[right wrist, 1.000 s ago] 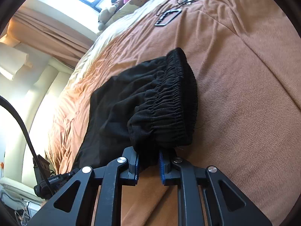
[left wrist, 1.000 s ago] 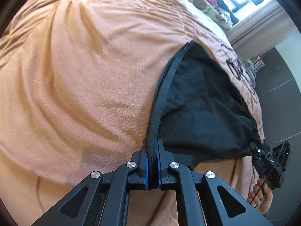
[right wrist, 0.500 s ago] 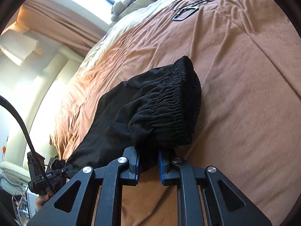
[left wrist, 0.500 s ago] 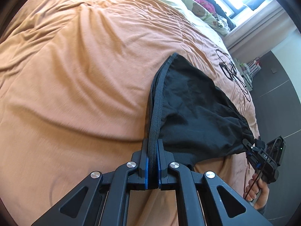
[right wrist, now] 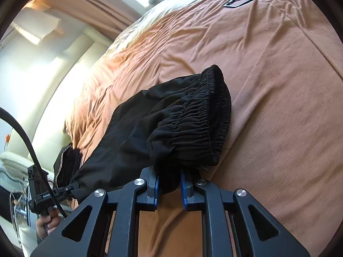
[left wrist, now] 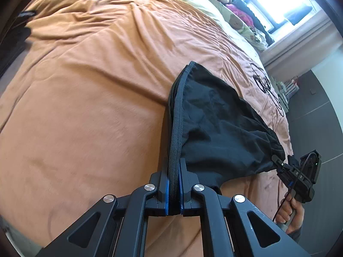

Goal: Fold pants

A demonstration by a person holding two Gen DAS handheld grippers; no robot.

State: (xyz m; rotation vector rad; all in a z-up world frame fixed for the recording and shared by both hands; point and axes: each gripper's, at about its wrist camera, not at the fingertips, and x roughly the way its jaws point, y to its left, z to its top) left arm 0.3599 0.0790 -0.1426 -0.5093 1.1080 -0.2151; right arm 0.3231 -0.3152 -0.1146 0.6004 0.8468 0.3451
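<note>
Left wrist: pants (left wrist: 216, 132) stretch lengthwise between left tool (left wrist: 173, 190) and right tool (right wrist: 169, 190), both clamping them.

Black linkage arms with silver screws and blue-padded fingers (left wrist: 167, 189) are showing on both grippers; a black cable (right wrist: 20, 135) is trailing past a bare-skinned hand (left wrist: 292, 213)

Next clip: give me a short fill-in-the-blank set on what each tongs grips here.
1. The left tongs are shut on the pants' flat ____ edge.
2. The right tongs grip the gathered elastic ____.
3. The pants lie over an ____ bedspread.

Missing words: hem; waistband; orange
</note>
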